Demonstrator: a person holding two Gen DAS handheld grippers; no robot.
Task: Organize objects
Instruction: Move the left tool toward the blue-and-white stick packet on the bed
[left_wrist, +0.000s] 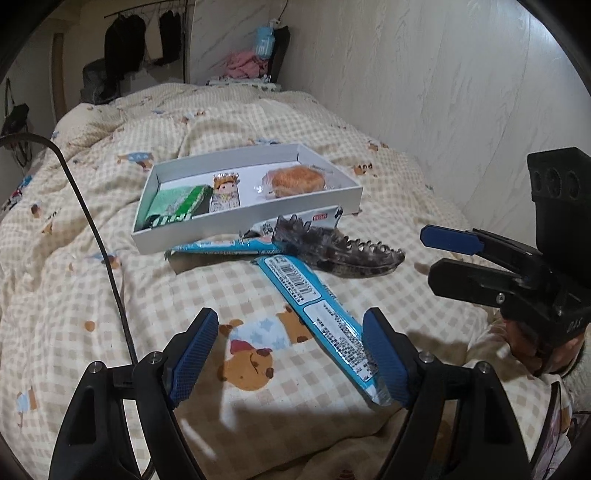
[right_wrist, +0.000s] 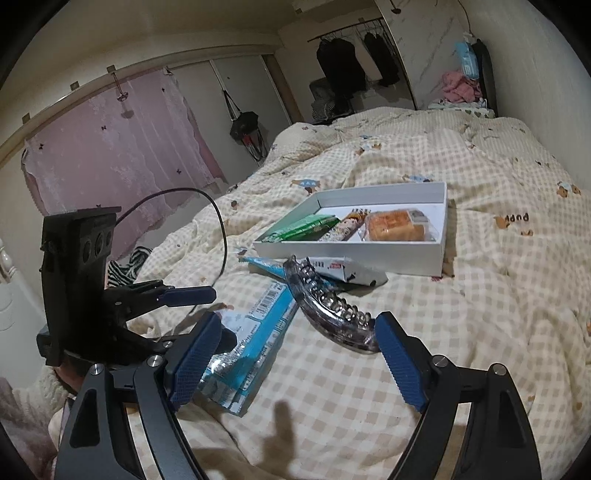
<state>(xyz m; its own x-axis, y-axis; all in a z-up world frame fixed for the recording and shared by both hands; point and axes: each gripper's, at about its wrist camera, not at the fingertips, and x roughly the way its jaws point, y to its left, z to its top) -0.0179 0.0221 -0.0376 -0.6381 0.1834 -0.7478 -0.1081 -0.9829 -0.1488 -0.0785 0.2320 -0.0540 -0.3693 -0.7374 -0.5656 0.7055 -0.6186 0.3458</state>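
Both jaws wide, empty. My left gripper (left_wrist: 290, 354) straddles the blue snack packet (left_wrist: 314, 306) lying near the white box (left_wrist: 255, 221). Plan: lower, centre pads across packet, close gently.

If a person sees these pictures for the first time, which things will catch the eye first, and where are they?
First, the white box in the middle of the checked quilt, holding a green packet, a small doll and a wrapped bun. In front of it a dark hair clip lies across blue snack packets. Nearest, the open left claw and right claw hover over them.
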